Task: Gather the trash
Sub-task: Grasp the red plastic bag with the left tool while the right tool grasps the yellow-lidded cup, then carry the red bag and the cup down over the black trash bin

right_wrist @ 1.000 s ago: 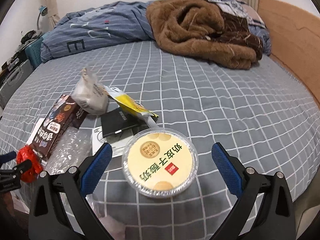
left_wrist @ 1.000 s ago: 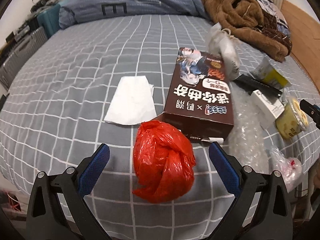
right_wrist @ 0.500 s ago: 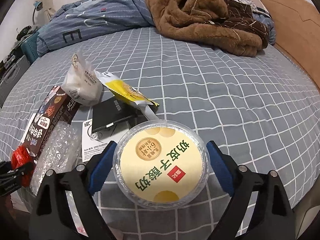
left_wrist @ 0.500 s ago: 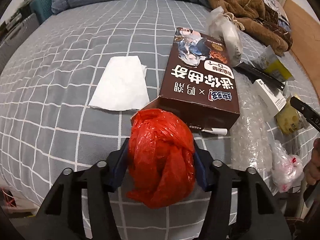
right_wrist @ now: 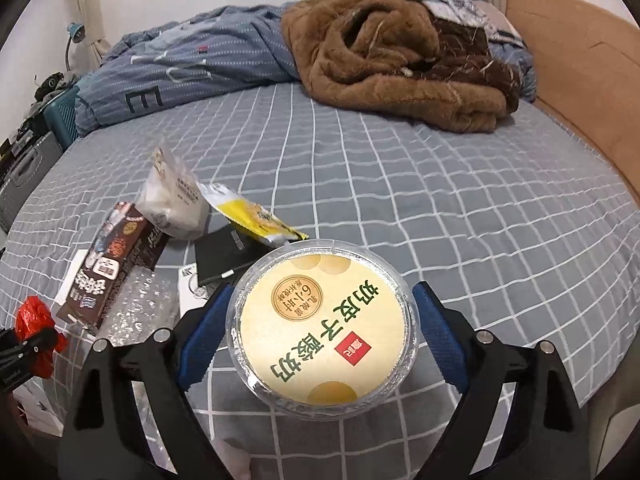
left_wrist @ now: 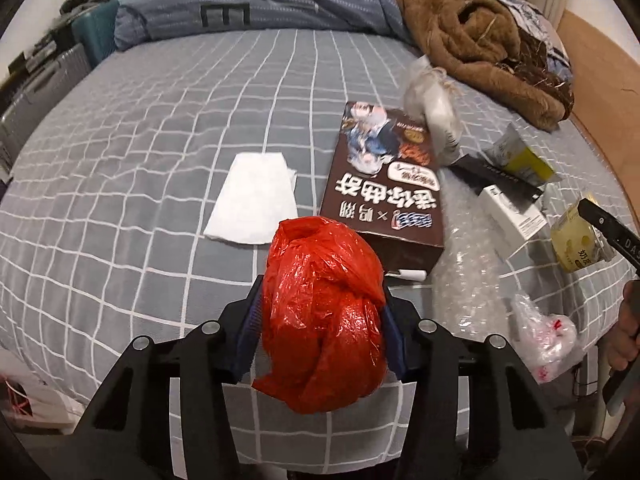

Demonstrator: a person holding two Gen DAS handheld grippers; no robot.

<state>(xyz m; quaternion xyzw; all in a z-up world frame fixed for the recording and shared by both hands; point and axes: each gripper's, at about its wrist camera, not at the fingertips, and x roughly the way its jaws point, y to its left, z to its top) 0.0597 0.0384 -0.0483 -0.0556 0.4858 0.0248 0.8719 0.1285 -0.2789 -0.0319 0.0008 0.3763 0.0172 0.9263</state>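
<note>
Left wrist view: the left gripper [left_wrist: 322,328] clamps a red bag [left_wrist: 324,316], its blue pads pressed into both sides, having just closed on it above the bed [left_wrist: 120,160]. Beside it lie a tissue [left_wrist: 254,200] and a brown box [left_wrist: 384,188]. Right wrist view: the right gripper [right_wrist: 322,330] grips a yogurt cup [right_wrist: 322,330] by its rim, pads touching both sides.

Brown fleece blanket [right_wrist: 404,64] and blue duvet [right_wrist: 188,68] heaped on grey checked bed [right_wrist: 440,200], far beyond fingers.
</note>
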